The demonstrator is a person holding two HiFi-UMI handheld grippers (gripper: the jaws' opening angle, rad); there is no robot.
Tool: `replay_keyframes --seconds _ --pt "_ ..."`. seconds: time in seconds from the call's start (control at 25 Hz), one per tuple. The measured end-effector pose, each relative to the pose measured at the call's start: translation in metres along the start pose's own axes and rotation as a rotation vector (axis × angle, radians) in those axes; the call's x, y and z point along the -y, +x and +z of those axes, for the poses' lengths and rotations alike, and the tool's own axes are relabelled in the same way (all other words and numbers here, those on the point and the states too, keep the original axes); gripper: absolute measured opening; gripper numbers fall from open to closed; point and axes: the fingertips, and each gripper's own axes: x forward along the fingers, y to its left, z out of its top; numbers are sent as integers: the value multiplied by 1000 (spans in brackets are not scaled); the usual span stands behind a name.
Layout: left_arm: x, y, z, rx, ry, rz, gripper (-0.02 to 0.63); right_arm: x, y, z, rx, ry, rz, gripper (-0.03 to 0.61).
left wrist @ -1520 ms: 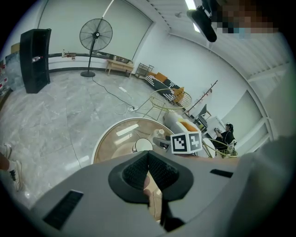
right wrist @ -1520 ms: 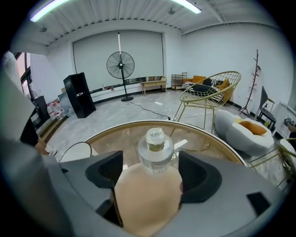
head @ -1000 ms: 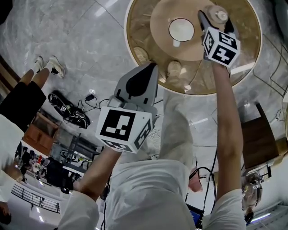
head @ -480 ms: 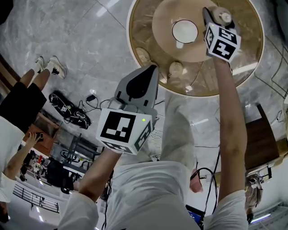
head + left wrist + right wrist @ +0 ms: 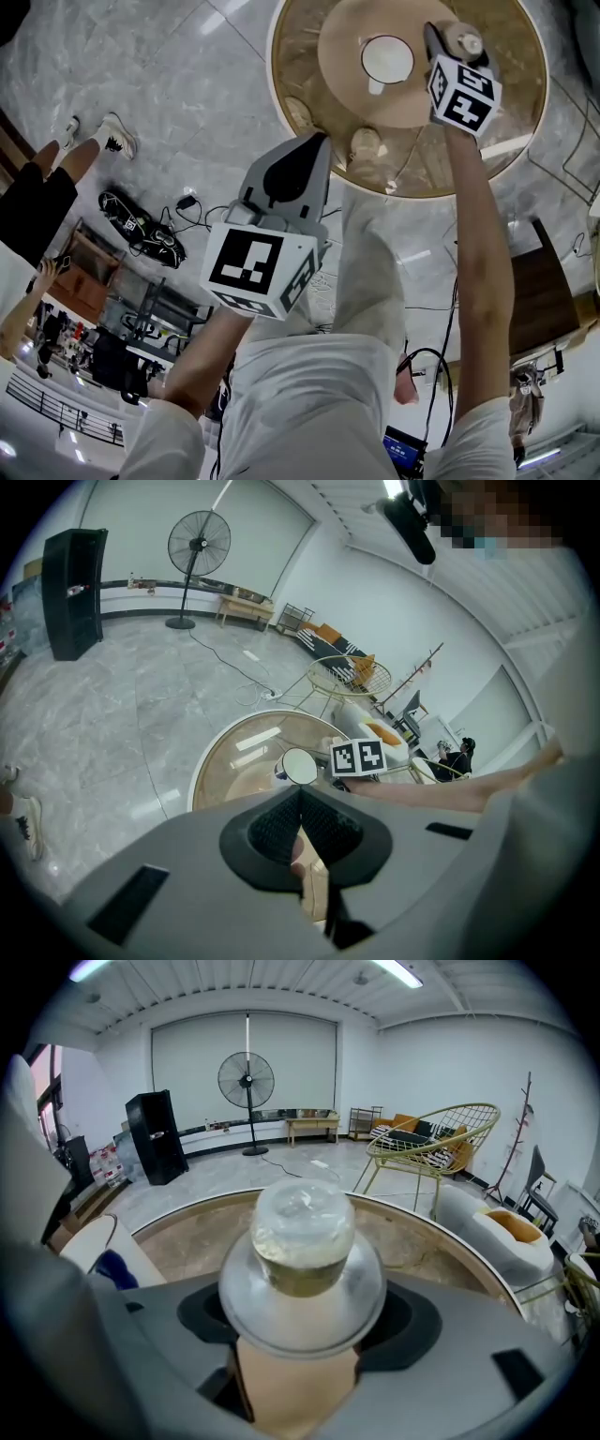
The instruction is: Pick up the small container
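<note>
Small container (image 5: 298, 1372): tan body, clear glass lid with a round knob. It sits between the right gripper (image 5: 452, 45) jaws, upper right of the head view, over the round glass-topped table (image 5: 511, 89). Right jaws have just been closing. The right gripper view shows the pads against both sides of the tan body, so it's gripped, jaws fairly wide. Can't tell if its base is on the table or off it.

Left gripper (image 5: 312, 142): centre of the head view, below the table rim, over the grey marble floor (image 5: 169, 103). Jaws together, nothing between them.

White round cup (image 5: 387, 58) is on the table's tan inner disc, just left of the right gripper. Another small lidded pot (image 5: 364, 141) is near the table's lower edge.
</note>
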Motion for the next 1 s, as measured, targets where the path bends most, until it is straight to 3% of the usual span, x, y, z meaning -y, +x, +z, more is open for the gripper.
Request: replay_keyframes --seconds 1.0 --pt "41 -83 4 135 -5 13 18 -33 -120 37 33 -138 116 334"
